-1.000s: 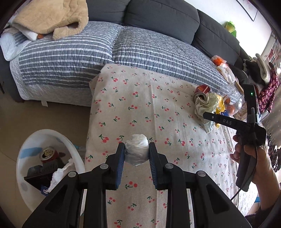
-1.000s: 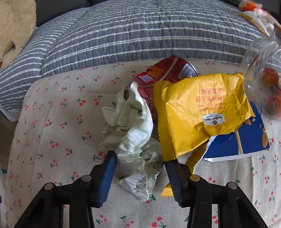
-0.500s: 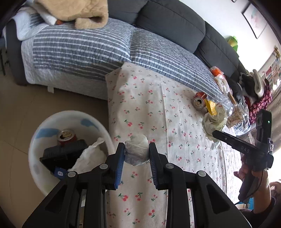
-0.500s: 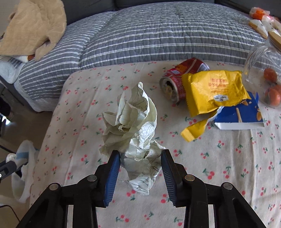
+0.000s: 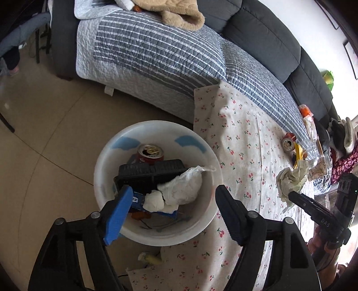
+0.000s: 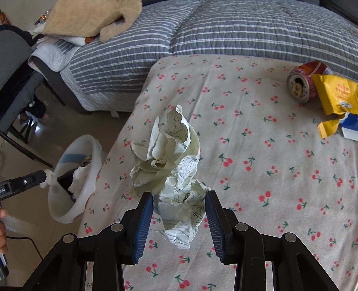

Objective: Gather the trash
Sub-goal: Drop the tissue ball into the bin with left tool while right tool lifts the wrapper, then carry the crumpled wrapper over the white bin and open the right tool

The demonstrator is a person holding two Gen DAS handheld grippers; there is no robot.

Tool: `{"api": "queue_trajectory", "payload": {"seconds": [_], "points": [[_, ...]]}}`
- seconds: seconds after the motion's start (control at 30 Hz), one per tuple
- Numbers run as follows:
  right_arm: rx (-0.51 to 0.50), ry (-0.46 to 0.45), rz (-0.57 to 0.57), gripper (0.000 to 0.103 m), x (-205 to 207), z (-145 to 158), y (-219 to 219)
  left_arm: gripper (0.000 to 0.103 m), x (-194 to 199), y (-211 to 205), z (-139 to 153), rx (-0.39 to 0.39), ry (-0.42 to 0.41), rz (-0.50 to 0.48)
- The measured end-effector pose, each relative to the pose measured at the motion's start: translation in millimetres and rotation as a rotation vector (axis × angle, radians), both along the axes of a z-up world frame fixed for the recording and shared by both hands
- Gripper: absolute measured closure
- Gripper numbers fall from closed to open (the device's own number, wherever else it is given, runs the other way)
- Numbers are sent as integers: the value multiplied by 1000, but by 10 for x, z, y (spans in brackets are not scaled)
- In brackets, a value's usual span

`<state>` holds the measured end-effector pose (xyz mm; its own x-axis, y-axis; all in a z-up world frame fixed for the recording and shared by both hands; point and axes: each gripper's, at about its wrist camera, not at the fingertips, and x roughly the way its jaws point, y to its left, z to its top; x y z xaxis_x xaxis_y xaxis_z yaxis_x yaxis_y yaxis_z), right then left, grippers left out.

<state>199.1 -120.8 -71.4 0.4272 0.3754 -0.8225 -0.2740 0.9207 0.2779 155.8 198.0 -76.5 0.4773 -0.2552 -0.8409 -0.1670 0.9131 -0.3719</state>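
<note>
My left gripper point(image 5: 172, 208) hangs over the white bin point(image 5: 105, 161) with its jaws opening and nothing between them. The white tissue ball point(image 5: 154, 201) lies in the bin beside another tissue wad point(image 5: 183, 188), a black tray point(image 5: 145, 175) and a red can point(image 5: 150, 153). My right gripper point(image 6: 179, 220) is shut on the crumpled lined paper point(image 6: 170, 161), held above the cherry-print tablecloth point(image 6: 257, 145). The same paper point(image 5: 290, 181) and right gripper show at the right in the left wrist view. The bin point(image 6: 73, 174) stands left of the table.
A red can point(image 6: 302, 82), a yellow snack bag point(image 6: 333, 96) and a blue packet point(image 6: 351, 126) lie at the table's far right. A grey striped sofa point(image 6: 201, 38) with a beige blanket point(image 6: 89, 18) runs behind. Tiled floor point(image 5: 44, 138) surrounds the bin.
My left gripper swung left from the table to over the bin, opened, and the tissue ball dropped in. My right gripper lifted the crumpled paper off the table and carried it left, away from the can.
</note>
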Motion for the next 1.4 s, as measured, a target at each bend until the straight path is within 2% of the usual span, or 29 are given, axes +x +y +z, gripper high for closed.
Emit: {"api": "queue_trajectory", "payload": {"seconds": [0.3,0.63,0.97,1.0,1.07,1.1,1.13,1.4], "points": [[12,2,78,60,-22,-21,402,7,-85,241,-22,158,53,70],[24,12,200,59,-51,-94,1187,5,-322,546,-6,274,62,79],[86,22,202,57,48,-173,1679,5,-470,745,-10,279,64,83],[86,26,196,56,60,-177,1698,5,-476,748,-7,280,62,82],[92,47,180,45,78,-194,1710,5,-482,734,2,284,59,77],[96,59,166,34,83,-199,1697,5,-484,726,4,286,60,75],[98,66,156,30,80,-193,1676,5,-484,715,5,287,60,72],[53,45,110,24,-30,-26,1341,3,-483,482,67,299,42,25]]}}
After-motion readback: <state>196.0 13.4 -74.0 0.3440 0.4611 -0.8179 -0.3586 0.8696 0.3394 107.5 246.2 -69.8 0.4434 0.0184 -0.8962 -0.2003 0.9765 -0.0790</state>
